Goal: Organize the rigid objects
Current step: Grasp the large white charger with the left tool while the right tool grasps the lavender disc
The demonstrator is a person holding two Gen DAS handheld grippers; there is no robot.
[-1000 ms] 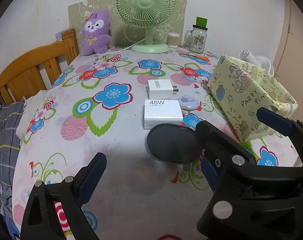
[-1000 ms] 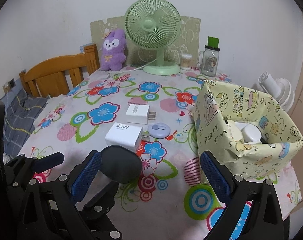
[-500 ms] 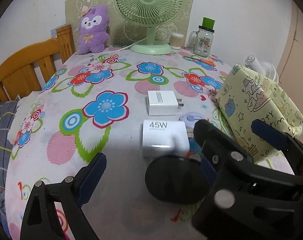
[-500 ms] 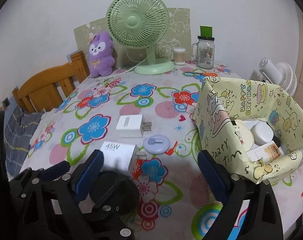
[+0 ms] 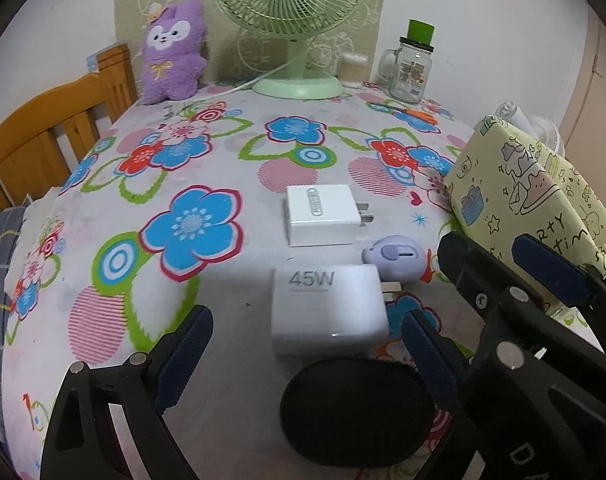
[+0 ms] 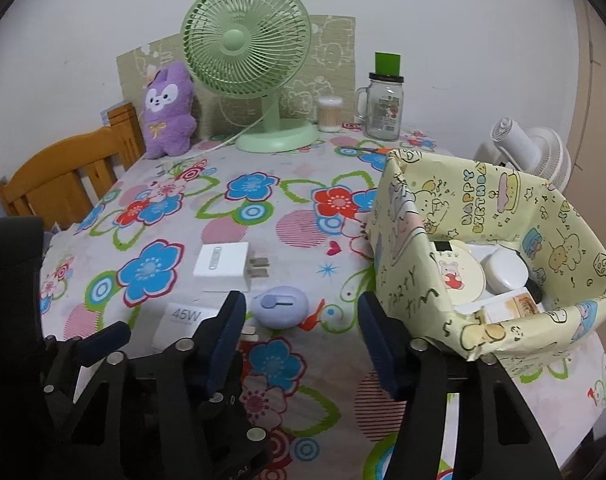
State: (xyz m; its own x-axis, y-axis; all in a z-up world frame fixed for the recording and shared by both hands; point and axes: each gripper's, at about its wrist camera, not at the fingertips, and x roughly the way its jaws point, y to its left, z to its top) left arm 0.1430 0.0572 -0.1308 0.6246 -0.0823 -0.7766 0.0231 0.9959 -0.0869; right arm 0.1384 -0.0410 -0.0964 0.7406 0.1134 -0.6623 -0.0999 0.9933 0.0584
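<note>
A white 45W charger (image 5: 329,310) (image 6: 183,320) lies on the flowered tablecloth, between the open fingers of my left gripper (image 5: 303,344). A black round object (image 5: 357,412) sits just in front of it. A second white charger (image 5: 323,214) (image 6: 225,266) and a lilac oval gadget (image 5: 397,254) (image 6: 281,306) lie beyond. My right gripper (image 6: 303,336) is open and empty, close above the lilac gadget. A yellow cartoon-print box (image 6: 499,248) (image 5: 515,192) on the right holds several white items.
At the table's back stand a green fan (image 6: 249,64), a purple plush toy (image 6: 169,110), a cotton-swab jar (image 6: 329,114) and a glass mug jar (image 6: 383,106). A wooden chair back (image 6: 63,180) is at the left. A white fan (image 6: 527,156) stands behind the box.
Both grippers have moved forward and lower over the table. The 45W charger now sits between the left fingers, and the right gripper has narrowed and come up to the lilac gadget.
</note>
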